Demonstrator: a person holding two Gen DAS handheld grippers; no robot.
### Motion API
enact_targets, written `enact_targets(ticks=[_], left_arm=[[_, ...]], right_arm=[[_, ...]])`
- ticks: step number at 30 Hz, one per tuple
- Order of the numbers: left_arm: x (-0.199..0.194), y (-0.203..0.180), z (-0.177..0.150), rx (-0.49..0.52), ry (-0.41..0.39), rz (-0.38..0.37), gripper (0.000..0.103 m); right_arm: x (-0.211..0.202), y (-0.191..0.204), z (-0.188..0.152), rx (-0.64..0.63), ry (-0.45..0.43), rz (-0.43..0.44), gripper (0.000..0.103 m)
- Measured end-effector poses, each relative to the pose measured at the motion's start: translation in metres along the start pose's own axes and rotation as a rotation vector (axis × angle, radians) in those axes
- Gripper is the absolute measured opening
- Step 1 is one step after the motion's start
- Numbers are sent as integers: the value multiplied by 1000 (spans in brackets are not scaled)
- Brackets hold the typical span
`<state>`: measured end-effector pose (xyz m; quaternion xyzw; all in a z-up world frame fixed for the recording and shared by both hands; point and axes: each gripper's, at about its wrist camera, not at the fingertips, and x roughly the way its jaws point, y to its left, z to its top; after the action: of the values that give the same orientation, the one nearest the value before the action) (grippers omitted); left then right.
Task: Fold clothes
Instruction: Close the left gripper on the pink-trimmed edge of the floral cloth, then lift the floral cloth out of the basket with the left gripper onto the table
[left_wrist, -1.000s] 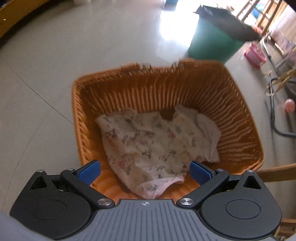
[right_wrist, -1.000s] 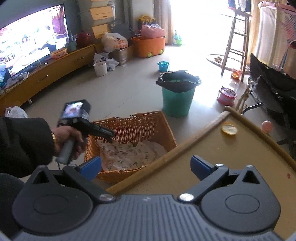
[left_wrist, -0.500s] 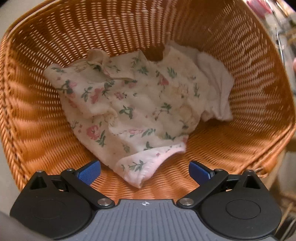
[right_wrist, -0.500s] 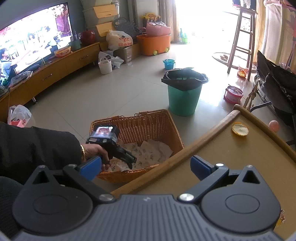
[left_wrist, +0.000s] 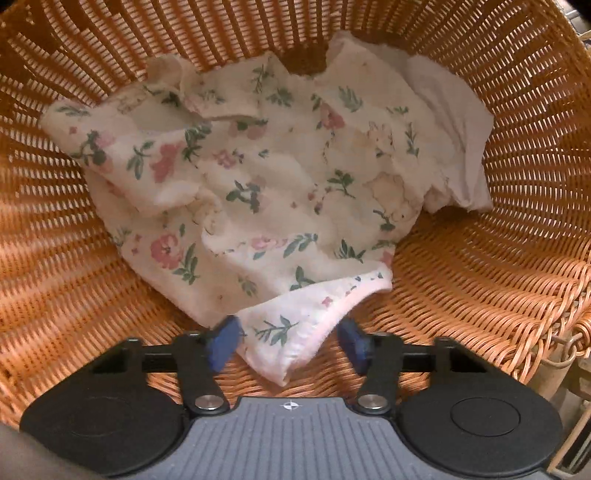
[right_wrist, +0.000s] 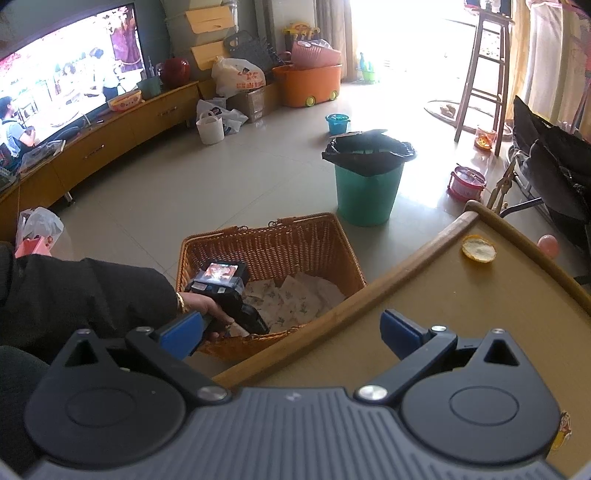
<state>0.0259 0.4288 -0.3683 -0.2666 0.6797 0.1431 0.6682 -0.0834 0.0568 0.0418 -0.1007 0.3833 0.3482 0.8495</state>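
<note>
Two views: left gripper (left_wrist: 288, 341) closing around floral garment (left_wrist: 258, 184) hem; right gripper (right_wrist: 290, 334) gaping, reveals table (right_wrist: 443, 295).

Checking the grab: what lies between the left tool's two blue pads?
The pink-trimmed corner of the floral garment, shown in the left wrist view; the left tool is closing on it.

basket walls (left_wrist: 498, 92) hem in, table (right_wrist: 424, 295) clear
</note>
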Motion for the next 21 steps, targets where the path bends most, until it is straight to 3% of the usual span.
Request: enact_targets(ticks=[2, 5, 12, 21], left_arm=[[2, 3, -1, -9, 5, -11, 26], [0, 8, -6, -29, -28, -29, 8], [-30, 13, -11, -39, -144, -49, 6], [-115, 17, -24, -99, -271, -94, 6]], right_arm=[[2, -1, -2, 9, 10, -1, 103], [4, -2, -4, 15, 21, -4, 102], [4, -4, -7, 25, 28, -17, 102], [-7, -10, -10, 52, 52, -72, 102]])
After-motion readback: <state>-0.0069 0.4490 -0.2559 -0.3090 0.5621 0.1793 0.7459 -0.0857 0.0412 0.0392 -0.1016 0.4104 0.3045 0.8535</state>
